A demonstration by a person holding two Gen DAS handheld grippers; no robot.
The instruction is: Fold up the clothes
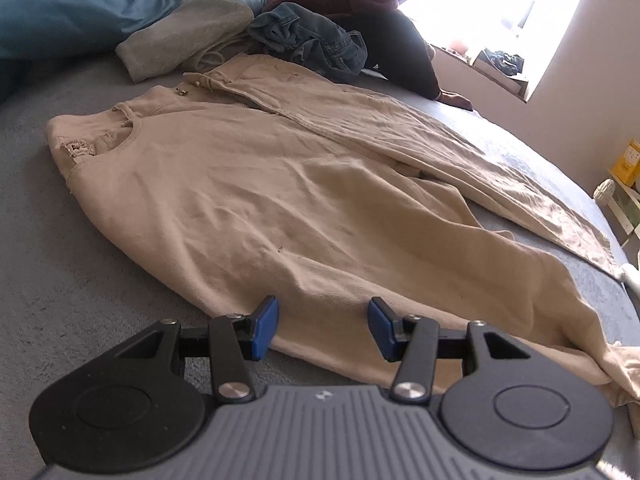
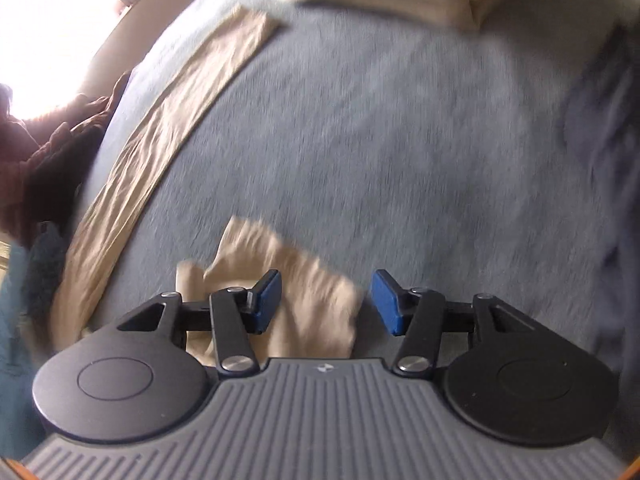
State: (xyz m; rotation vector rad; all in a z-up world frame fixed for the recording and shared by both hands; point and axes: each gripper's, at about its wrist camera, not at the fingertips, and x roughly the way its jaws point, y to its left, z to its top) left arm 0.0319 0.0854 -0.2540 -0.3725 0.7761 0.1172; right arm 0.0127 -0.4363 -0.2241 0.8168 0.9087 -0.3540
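Matt, seemingly cotton beige trousers (image 1: 256,184)

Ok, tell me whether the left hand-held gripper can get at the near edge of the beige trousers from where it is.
Probably yes. The left hand-held gripper is open and empty, with the beige trousers lying flat just beyond its fingertips and nothing between them.

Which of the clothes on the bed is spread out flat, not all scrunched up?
The beige trousers, lying long and flat in front of the left claw. The grey sweater and blue jeans sit bunched behind them.
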